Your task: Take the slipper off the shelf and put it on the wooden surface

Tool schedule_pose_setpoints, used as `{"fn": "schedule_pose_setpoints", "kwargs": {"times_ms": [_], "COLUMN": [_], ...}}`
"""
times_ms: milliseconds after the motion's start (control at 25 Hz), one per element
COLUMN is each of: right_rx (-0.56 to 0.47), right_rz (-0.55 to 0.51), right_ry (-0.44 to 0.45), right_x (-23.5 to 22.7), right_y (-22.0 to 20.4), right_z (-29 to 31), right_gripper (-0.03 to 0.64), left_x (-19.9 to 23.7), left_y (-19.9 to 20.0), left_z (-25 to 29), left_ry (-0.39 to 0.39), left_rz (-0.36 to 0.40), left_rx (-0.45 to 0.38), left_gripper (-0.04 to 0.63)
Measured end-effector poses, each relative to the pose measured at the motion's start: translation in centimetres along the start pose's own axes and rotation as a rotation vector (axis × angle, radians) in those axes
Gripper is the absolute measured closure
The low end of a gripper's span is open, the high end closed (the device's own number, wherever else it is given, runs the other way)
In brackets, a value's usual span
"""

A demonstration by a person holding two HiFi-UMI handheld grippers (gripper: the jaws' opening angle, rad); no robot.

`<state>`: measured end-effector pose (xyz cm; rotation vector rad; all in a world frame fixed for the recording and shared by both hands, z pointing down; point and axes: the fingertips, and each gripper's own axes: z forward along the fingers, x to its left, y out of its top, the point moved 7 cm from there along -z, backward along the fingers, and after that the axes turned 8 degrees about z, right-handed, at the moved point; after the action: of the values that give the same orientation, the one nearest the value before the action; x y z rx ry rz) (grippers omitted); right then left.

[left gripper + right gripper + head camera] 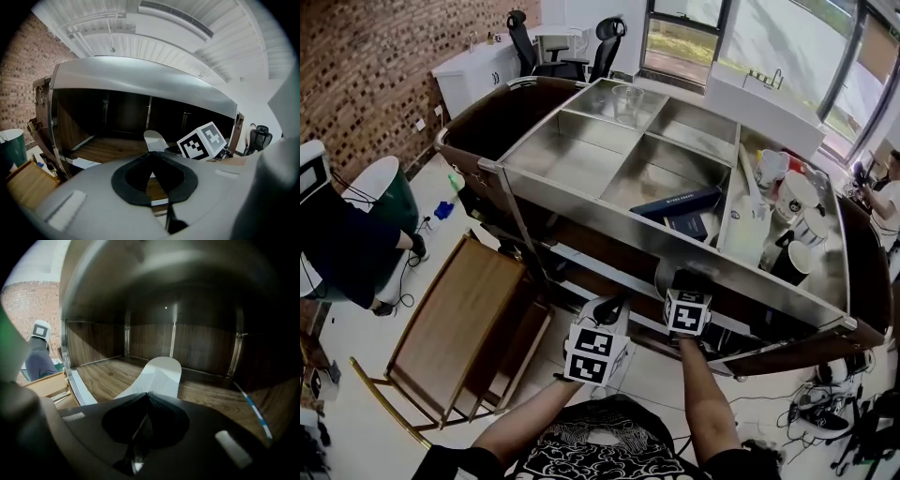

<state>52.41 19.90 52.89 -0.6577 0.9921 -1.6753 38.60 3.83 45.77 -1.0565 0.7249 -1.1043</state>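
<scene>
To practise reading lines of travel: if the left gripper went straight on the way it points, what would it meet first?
Probably the white slipper lying on the shelf, straight beyond the left gripper. How near it is cannot be told.

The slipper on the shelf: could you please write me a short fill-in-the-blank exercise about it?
The slipper is ___ in colour.
The shelf floor under it is ___.
The right gripper is shut on it, while the left gripper holds ___.
Missing words: white; wooden; nothing.
</scene>
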Motion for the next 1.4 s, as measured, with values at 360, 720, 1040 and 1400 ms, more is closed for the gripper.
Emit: {"fn": "schedule_pose_setpoints", "kwargs": {"times_ms": [360,720,1040,1400], "right_rx": [-0.038,-0.052,-0.062,-0.073], "right_rz": [-0.008,0.005,0.026,0.009], "right_ry": [-0.011,-0.010,0.000,0.039], "right_x": [2.2,4.3,6.4,9.4], "right_y": [-0.4,-2.4,-4.8,-6.8], "right_z": [-4.3,-9.7,-14.7,-20.3], "right_gripper": [0.606,0.606,0.606,0.606], "left_x": [-0.3,-1.5,-2.4,-3.7], "left_y": [-1.1,-2.1,-3.0,-4.6], "left_z": [-4.6,-9.0,-12.5,-16.5], "left_ry": [0.014,0.019,0.031,0.068], "left_rz": [-0.001,0.015,0.016,-0.018], "left_rx": [-0.007,-0.014,-0.018,-0.039], "left_gripper": [0.590,0.589,0.589,0.589]}}
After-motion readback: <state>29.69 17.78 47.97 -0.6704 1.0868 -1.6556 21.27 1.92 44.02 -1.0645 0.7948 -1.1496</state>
